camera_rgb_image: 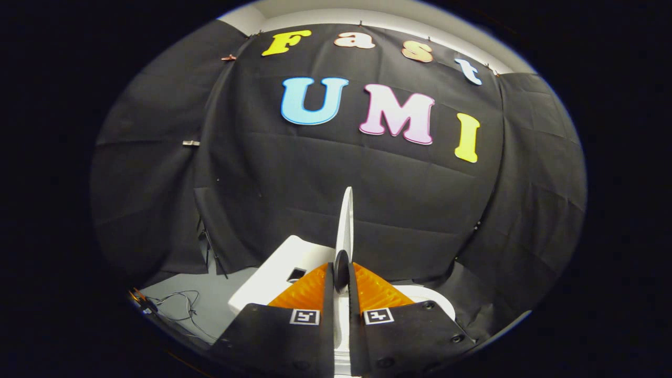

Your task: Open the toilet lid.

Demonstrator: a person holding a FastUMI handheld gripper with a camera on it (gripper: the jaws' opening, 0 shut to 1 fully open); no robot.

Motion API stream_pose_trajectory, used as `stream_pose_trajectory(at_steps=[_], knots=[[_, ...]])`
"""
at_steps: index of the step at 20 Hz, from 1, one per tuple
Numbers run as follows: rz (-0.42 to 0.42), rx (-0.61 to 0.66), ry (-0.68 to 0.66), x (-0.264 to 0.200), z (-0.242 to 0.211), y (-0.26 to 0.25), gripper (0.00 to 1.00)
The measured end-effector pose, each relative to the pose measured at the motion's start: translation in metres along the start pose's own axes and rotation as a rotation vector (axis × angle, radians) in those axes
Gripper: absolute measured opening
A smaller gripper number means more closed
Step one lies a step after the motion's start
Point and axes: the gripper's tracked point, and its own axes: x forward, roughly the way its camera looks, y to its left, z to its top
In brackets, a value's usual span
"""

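The white toilet lid [345, 226] stands raised and nearly upright, seen edge-on as a thin blade rising between my fingers. My gripper [341, 273] is shut on the lid's lower edge, one finger pressing on each side. To the left and beyond the fingers sits the white toilet tank [278, 273], with a dark slot in its top. Part of the white seat rim [430, 296] shows to the right, just past the right finger.
Black cloth walls close in behind and on both sides of the toilet. A grey floor [210, 299] lies to the left, with loose dark cables [178, 307] on it. A thin dark stand leg [212, 252] leans near the left cloth.
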Motion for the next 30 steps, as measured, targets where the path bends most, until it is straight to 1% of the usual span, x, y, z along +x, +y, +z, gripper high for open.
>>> stream_pose_trajectory(at_steps=[2,3,6,9,11,12,13,14,15,17,20,25,30], knots=[[0.034,-0.015,0.001,0.0,-0.002,0.022,0.2],[0.036,-0.029,-0.001,0.001,-0.001,0.027,0.2],[0.006,-0.092,-0.011,0.003,-0.002,0.032,0.2],[-0.027,-0.144,-0.027,0.003,-0.002,0.026,0.2],[-0.018,-0.142,-0.032,0.002,-0.002,0.025,0.2],[-0.013,-0.133,-0.037,0.0,-0.001,0.024,0.24],[0.008,-0.125,-0.045,-0.002,0.002,0.028,0.25],[0.015,-0.123,-0.049,-0.003,0.003,0.03,0.35],[0.012,-0.131,-0.049,-0.007,0.004,0.028,0.42],[0.007,-0.146,-0.044,-0.01,0.002,0.026,0.65],[0.029,-0.134,-0.021,-0.01,-0.007,0.03,0.98],[0.05,-0.114,-0.026,-0.021,0.001,0.029,0.99],[0.059,-0.091,-0.064,-0.042,0.024,0.017,0.99]])
